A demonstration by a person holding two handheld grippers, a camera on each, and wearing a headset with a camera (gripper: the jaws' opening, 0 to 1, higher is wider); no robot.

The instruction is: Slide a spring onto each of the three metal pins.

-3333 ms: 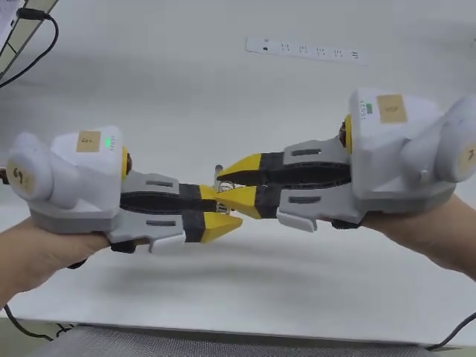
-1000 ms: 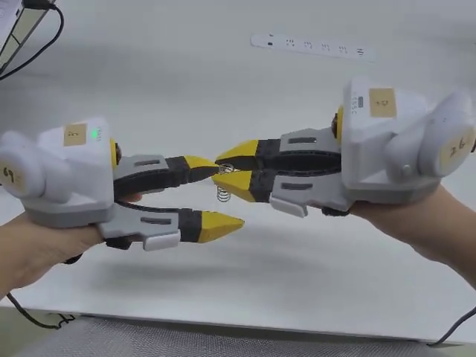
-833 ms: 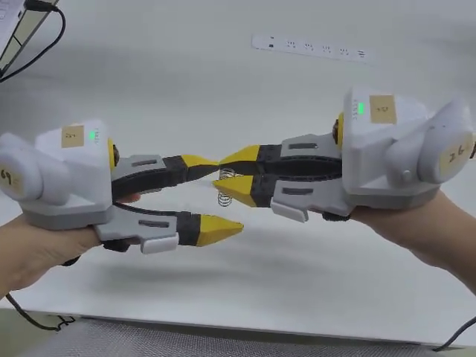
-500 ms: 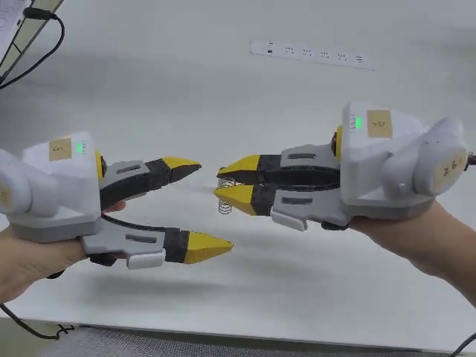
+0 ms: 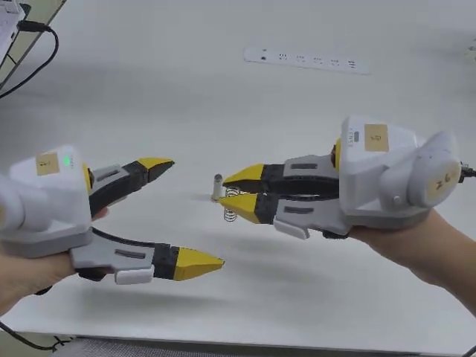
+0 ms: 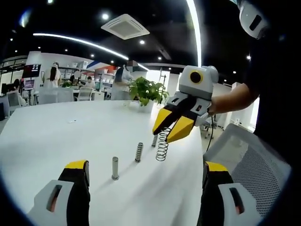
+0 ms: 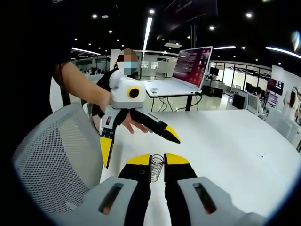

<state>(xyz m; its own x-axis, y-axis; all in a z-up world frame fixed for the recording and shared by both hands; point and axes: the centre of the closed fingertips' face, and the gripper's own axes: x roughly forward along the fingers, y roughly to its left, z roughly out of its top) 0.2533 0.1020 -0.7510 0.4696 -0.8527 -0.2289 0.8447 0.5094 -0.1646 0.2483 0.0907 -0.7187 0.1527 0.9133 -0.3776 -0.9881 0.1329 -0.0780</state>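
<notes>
My right gripper (image 5: 236, 191) is shut on a small steel spring (image 5: 230, 214), which hangs down from its yellow tips above the white table. That spring (image 7: 156, 167) stands upright between the closed jaws in the right gripper view. Just left of the tips stands a bare metal pin (image 5: 217, 186). The left gripper view has the bare pin (image 6: 115, 168) nearest, a pin with a spring on it (image 6: 138, 151) behind, and a third pin (image 6: 154, 140) partly hidden by the held spring (image 6: 162, 145). My left gripper (image 5: 186, 214) is open and holds nothing, off to the left.
A white power strip (image 5: 305, 59) lies at the far side of the table (image 5: 149, 89). A black cable (image 5: 41, 56) runs along the far left. A grey mesh chair (image 7: 51, 155) stands by the near table edge, and a laptop (image 7: 193, 63) is on another desk.
My left gripper, earlier shut at the spring beside the right one, has opened and drawn back to the left. The right gripper keeps the spring and has sunk slightly toward the pins.
</notes>
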